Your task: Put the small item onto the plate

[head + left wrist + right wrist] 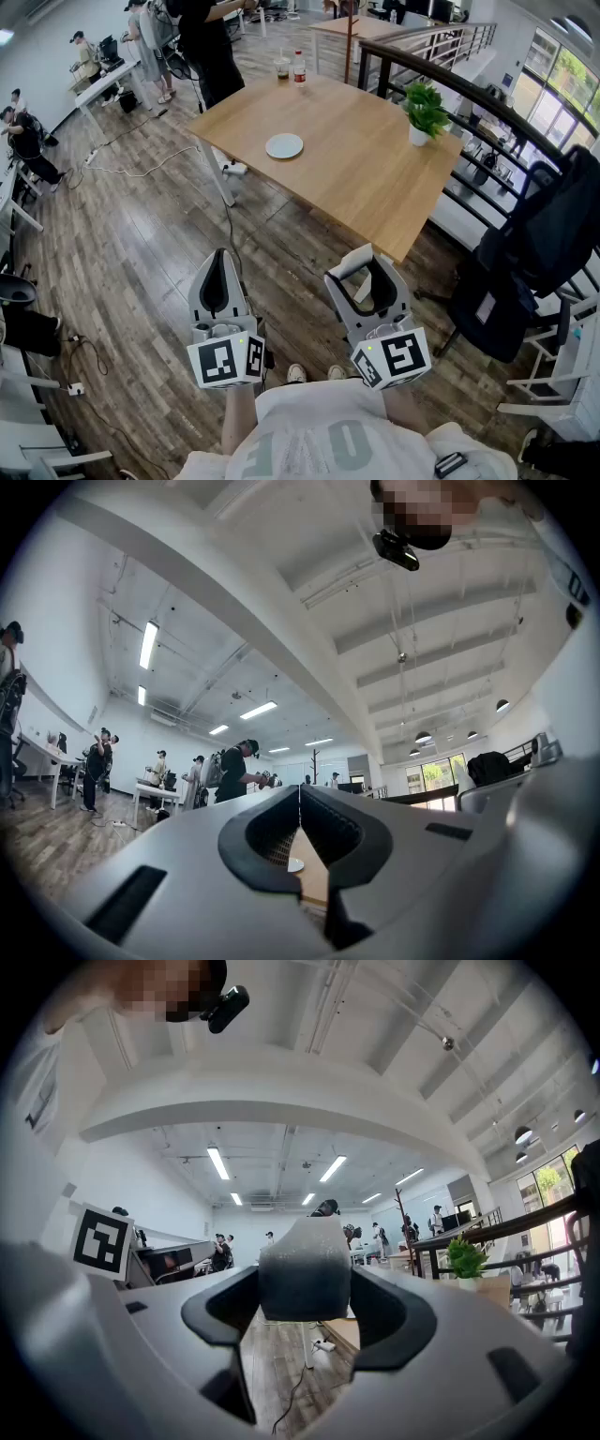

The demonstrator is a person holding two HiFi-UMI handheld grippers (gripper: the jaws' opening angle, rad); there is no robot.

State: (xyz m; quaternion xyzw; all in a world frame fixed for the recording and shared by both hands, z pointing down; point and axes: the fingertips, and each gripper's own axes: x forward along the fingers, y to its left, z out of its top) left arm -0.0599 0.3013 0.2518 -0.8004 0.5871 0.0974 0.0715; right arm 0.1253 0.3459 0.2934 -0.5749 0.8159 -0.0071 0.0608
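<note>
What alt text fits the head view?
Seen from above, the right gripper grips a pale block, and the left gripper is shut and empty. Ahead, a wooden table holds a white plate and a potted plant.

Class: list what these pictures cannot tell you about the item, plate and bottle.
1. The item: right gripper view, too close, sides covered by the right claw; kind unclear.
2. The plate: left gripper view shows only a sliver past the shut left claw.
3. The bottle: head view, too small to read its label.
</note>
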